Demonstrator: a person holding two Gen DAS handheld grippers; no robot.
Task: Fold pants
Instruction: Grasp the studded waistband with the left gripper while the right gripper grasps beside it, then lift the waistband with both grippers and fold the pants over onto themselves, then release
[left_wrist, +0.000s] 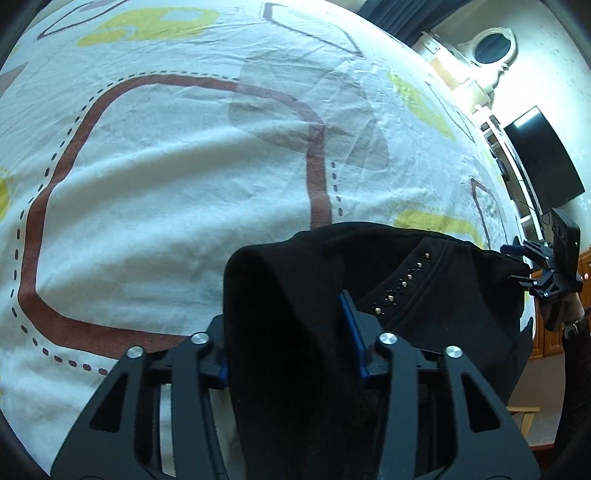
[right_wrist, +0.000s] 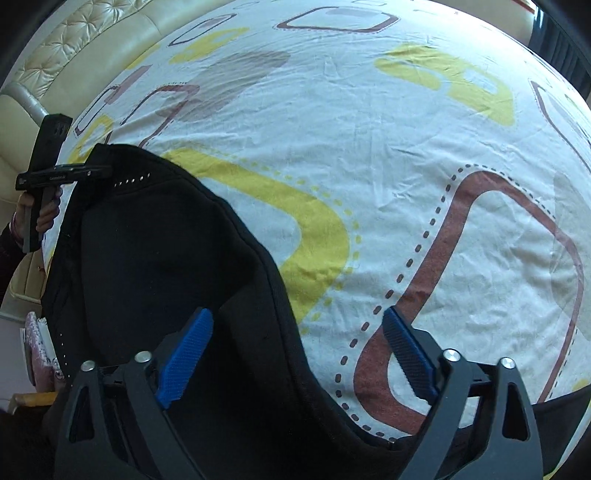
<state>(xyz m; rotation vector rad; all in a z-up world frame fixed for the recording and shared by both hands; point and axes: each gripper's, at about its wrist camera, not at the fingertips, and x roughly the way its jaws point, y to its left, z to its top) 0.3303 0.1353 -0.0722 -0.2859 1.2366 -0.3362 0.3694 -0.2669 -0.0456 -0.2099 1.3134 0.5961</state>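
Observation:
Black pants with a row of small metal studs hang over the near edge of the bed. In the left wrist view my left gripper has its blue-padded jaws closed on a thick bunch of the black fabric. My right gripper shows at the far right of that view, at the pants' other edge. In the right wrist view the pants fill the lower left, and my right gripper stands wide open with the pants' edge lying between its blue pads. The left gripper shows there at the pants' far corner.
The bed is covered by a white sheet printed with brown, yellow and grey shapes. A cream tufted headboard lies at the upper left of the right wrist view. A dark TV screen hangs on the wall at right.

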